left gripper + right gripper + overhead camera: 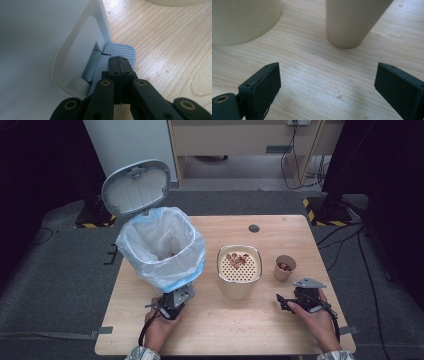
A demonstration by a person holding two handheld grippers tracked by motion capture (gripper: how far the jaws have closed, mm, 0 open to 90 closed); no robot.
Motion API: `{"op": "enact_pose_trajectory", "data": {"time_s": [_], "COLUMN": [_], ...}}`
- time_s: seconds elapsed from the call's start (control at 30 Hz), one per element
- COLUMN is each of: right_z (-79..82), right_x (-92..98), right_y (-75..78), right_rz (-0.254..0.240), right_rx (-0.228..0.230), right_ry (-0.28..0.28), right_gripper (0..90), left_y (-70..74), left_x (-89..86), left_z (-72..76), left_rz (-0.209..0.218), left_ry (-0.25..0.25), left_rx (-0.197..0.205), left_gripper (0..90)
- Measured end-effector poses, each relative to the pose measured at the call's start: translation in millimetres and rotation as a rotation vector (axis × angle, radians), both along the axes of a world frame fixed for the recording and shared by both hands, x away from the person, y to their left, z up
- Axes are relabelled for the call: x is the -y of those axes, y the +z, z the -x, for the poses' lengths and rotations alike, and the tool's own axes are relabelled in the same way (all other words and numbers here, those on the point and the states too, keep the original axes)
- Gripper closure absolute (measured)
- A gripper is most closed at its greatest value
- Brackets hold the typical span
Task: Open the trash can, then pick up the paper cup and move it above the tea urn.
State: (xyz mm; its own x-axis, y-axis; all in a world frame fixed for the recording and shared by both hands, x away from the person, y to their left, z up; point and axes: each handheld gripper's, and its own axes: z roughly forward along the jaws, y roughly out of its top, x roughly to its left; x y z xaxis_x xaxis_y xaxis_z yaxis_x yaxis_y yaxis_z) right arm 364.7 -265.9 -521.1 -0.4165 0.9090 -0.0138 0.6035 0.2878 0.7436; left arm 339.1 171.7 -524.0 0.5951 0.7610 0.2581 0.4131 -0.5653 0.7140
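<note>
Left hand-held gripper (120, 65) presses bin pedal (120, 51); cup (354, 20) ahead of right hand-held gripper (327, 85)

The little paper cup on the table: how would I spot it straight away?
Start at the tall white bin with its lid up, then go right past the cream strainer pot. The little paper cup stands just beyond it, apart, ahead of the right claw. It is the smallest container, tan, with reddish bits inside.

Left tool (119, 65) closed (held low), right tool (327, 82) spread wide
</note>
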Motion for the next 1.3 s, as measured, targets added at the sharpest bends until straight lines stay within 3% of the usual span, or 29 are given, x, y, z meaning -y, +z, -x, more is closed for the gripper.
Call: {"op": "enact_pose_trajectory", "data": {"time_s": [0.47,0.73,1.0,1.23,1.3], "right_z": [-3.3,-14.6,-38.1,-60.1,-66.3], "right_x": [8.4,9.2,6.6,-4.8,-9.1], "right_y": [3.6,9.9,16.2,11.6,10.6], "right_rz": [-0.005,-0.05,-0.053,-0.067,-0.085], "right_rx": [0.049,0.044,0.048,0.062,0.086], "right_ry": [-0.076,-0.09,-0.058,-0.054,-0.059], "right_gripper": [9.2,7.4,4.7,8.5,11.8], "left_y": [0.1,0.5,0.6,0.5,0.5], "left_x": [0.5,0.7,1.2,1.0,1.3], "left_z": [0.0,0.0,-0.1,0.0,0.0], "left_rz": [-0.012,-0.017,-0.017,-0.017,-0.019], "left_ry": [-0.005,-0.006,-0.004,-0.005,-0.004], "left_rx": [0.003,0.001,0.0,0.001,0.002], "left_gripper": [89.4,89.4,89.4,89.4,89.4]}}
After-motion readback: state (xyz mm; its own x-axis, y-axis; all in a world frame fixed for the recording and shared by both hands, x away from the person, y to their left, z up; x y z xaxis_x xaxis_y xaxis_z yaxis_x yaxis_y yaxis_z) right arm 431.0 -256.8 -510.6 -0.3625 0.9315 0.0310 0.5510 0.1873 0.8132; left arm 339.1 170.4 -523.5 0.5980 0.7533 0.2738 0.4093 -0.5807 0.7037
